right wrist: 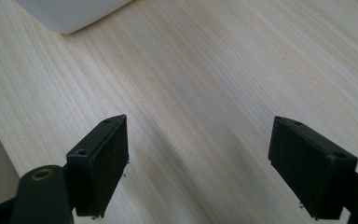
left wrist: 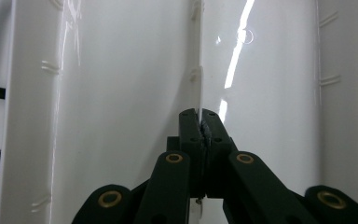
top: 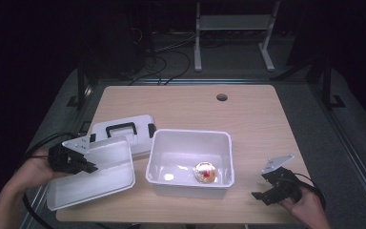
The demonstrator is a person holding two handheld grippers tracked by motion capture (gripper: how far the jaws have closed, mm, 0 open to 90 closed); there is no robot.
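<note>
A white bin point(top: 189, 143) stands at the middle of the wooden table point(top: 248, 119). Inside it, near the front right, lies a clear ball with red in it point(top: 205, 172). To the left of the bin a shallow white tray point(top: 102, 179) rests tilted, its far side on a white lid with a black handle point(top: 124, 129). My left gripper point(top: 90, 167) is shut on the tray's left rim. In the left gripper view the jaws point(left wrist: 200, 115) pinch a thin white edge of the tray point(left wrist: 121, 93). My right gripper point(top: 262, 187) hangs open over bare wood, right of the bin. Between its fingers point(right wrist: 105, 158) there is nothing.
The bin's corner point(right wrist: 70, 14) shows at the top left of the right gripper view. A round cable hole point(top: 222, 97) sits near the table's far edge. The tray overhangs the table's front left corner. Cables and metal frame legs point(top: 198, 47) lie on the floor behind.
</note>
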